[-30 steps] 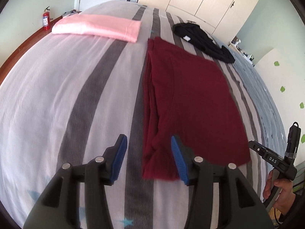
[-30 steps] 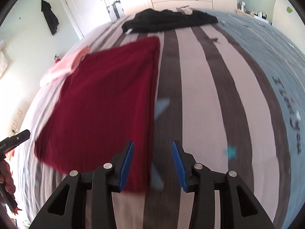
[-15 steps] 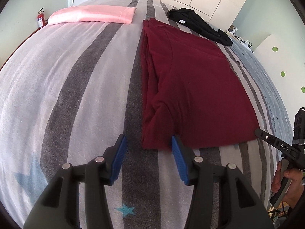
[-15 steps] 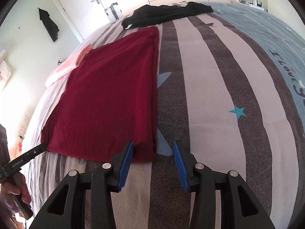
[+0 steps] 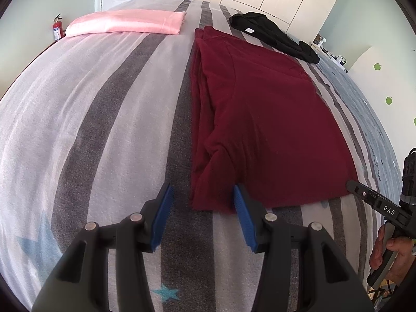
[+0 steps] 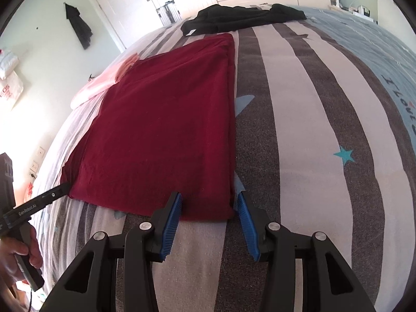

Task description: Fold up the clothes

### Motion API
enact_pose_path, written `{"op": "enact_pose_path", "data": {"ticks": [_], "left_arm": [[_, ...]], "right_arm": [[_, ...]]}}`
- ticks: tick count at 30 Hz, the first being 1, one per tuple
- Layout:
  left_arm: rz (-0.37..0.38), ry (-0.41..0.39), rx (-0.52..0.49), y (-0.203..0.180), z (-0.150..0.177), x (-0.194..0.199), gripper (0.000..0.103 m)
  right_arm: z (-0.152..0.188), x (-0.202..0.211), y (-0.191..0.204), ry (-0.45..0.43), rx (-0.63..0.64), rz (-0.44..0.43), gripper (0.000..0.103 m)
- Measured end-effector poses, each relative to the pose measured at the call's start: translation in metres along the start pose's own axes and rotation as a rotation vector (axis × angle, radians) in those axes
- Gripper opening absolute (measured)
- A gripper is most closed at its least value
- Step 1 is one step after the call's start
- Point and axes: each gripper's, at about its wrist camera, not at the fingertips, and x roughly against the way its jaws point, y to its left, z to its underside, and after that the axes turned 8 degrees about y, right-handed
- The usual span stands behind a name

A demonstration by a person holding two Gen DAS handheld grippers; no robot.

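Left hand-held gripper (image 5: 202, 208): jaws apart, nothing clamped, poised over the near left corner of the maroon garment (image 5: 260, 119); the blue pads straddle that corner's edge. Right hand-held gripper (image 6: 209, 213): jaws apart, likewise empty, its pads to either side of the garment's near right corner. Each tool is gripped by a hand (image 5: 392, 254), seen at the frame edge of the opposite view. The maroon garment lies flat on the striped bed (image 5: 104, 104), folded lengthwise into a long rectangle, layered folds along its left side. Beyond it, at the far end, a black garment (image 6: 241, 18) lies crumpled. A folded pink garment (image 5: 127, 22) rests at the far left, apart from the maroon one.
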Motion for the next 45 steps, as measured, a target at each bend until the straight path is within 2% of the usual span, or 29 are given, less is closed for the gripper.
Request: {"op": "enact_pose_path", "data": {"ticks": [2,5,8,9,10,14,18,21,25,28,30,33,39,42,45], "left_arm": [[-0.001,0.002,-0.014,-0.002,0.000,-0.001,0.037],[-0.015,0.006,-0.046,-0.009,-0.001,-0.003,0.027],[-0.012,0.007,-0.043,-0.010,-0.001,-0.003,0.017],[-0.009,0.006,-0.040,-0.012,-0.001,-0.002,0.016],[-0.008,0.004,-0.040,-0.013,-0.001,0.000,0.014],[-0.003,-0.010,-0.046,-0.016,0.000,0.015,0.011],[0.012,-0.007,-0.059,-0.020,0.012,0.053,0.010],[0.011,0.053,-0.067,-0.024,0.040,0.078,0.010],[-0.015,0.166,-0.030,-0.023,0.080,0.088,0.009],[-0.024,0.180,0.018,-0.021,0.086,0.094,0.009],[-0.007,0.159,0.046,-0.022,0.077,0.104,0.009],[0.009,0.121,0.052,-0.026,0.056,0.122,0.009],[0.051,-0.034,0.009,-0.030,-0.020,0.154,0.008],[0.054,-0.092,-0.048,-0.033,-0.080,0.131,0.008],[0.029,-0.084,-0.054,-0.025,-0.137,0.087,0.008]], "right_arm": [[0.001,0.000,0.000,-0.003,-0.003,0.001,0.042],[0.000,-0.002,0.005,0.005,0.037,0.021,0.036],[-0.004,-0.002,0.005,0.011,0.051,0.026,0.022],[-0.005,-0.001,0.004,0.014,0.053,0.022,0.015],[-0.007,0.000,0.002,0.018,0.054,0.016,0.013],[-0.008,0.012,0.003,0.014,0.070,-0.001,0.010],[-0.004,0.035,0.005,0.012,0.056,-0.023,0.009],[0.017,0.056,0.007,0.051,0.016,-0.049,0.009],[0.066,0.075,0.016,0.161,-0.018,-0.057,0.009],[0.083,0.086,0.020,0.203,-0.041,-0.070,0.009],[0.080,0.094,0.021,0.205,-0.052,-0.084,0.009],[0.058,0.113,0.023,0.173,-0.049,-0.103,0.009],[-0.018,0.137,0.035,0.088,0.003,-0.118,0.009],[-0.068,0.130,0.037,0.034,0.023,-0.107,0.009],[-0.126,0.091,0.032,0.044,0.005,-0.086,0.009]]}}
